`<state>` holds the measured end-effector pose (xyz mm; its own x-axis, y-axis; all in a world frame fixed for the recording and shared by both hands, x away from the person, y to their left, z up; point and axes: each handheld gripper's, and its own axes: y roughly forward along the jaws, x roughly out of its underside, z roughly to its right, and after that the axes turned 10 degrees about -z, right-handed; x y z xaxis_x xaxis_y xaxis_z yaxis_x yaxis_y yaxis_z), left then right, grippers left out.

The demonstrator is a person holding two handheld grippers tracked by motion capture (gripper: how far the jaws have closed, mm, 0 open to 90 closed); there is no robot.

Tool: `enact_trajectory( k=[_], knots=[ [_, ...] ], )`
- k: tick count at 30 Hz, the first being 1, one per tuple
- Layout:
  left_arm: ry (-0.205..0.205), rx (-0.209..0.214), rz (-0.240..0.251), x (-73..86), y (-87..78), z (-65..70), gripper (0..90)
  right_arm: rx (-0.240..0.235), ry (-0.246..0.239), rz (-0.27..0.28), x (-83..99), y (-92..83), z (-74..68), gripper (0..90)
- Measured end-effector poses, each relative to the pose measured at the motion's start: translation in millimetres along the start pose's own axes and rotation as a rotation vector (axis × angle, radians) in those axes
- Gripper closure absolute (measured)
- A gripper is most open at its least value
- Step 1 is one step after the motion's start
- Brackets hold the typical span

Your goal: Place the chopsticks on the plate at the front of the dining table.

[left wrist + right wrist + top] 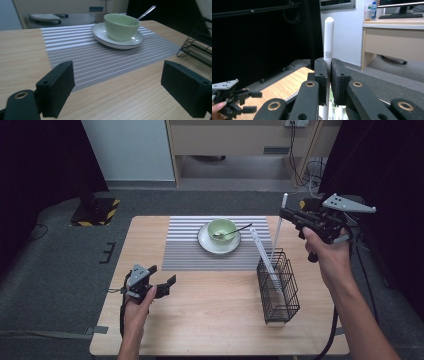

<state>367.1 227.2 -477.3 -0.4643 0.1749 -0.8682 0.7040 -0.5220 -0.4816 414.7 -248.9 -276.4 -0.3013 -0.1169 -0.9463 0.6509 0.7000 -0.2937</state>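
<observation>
My right gripper [283, 213] [329, 81] is shut on a white chopstick [278, 230] [328, 37], held upright near the table's right edge. The stick's lower end reaches down to the black wire basket [278, 292]. A second white chopstick [262, 254] leans in that basket. My left gripper [167, 283] [117, 90] stands open just above the wood at the front left, with nothing between its jaws. It faces a green bowl [120, 26] [221, 228] with a spoon [142, 15] in it, on a white plate [100, 32].
The plate rests on a grey striped placemat [185, 245] [100, 60] at the table's far middle. The basket [197, 47] stands right of the mat. Bare wood [210, 315] lies along the front. A dark curtain hangs behind my right hand.
</observation>
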Motion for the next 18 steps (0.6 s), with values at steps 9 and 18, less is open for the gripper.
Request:
enact_trajectory(
  k=[9,18],
  knots=[
    [0.109,0.145,-0.028,-47.1,29.0,51.1,5.8,-0.105,0.051,0.039,-4.5,28.6,6.3,84.0],
    [0.110,0.303,-0.030,-73.4,56.5,88.4,7.5,-0.195,0.045,0.022,-8.0,61.4,-20.8,84.0]
  ],
)
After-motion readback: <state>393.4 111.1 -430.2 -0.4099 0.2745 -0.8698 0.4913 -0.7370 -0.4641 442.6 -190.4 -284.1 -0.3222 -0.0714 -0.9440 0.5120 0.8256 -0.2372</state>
